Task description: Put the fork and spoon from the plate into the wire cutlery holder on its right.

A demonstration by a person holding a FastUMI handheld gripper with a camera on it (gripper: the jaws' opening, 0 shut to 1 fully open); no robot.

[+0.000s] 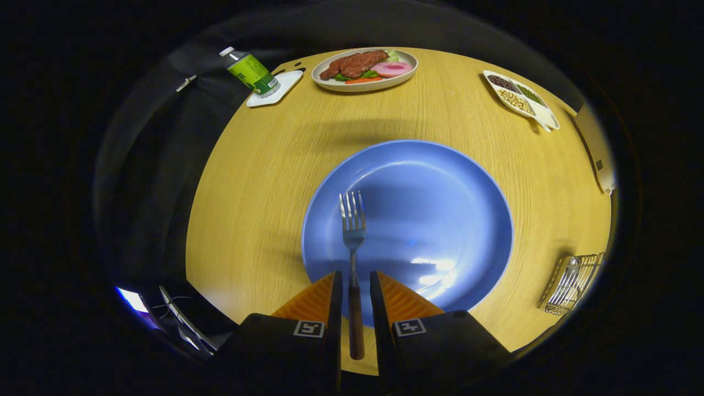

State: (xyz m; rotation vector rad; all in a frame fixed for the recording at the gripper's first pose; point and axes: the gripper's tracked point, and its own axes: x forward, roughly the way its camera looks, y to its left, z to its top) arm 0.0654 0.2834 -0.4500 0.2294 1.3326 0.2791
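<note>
A metal fork (353,231) with a wooden handle lies on the blue plate (440,203), tines pointing away from me. Its handle runs back between the fingers of my gripper (356,273). The fingers stand narrowly apart on either side of the handle, with a thin gap showing on each side, so they are not pressing on it. The wire cutlery holder (572,283) stands on the table to the right of the plate, well off from the fingers.
The round wooden table (264,181) carries a plate of food (365,68) at the far side, a green-labelled bottle on a white tray (252,72) at the far left, and a divided white dish of beans (521,97) at the far right.
</note>
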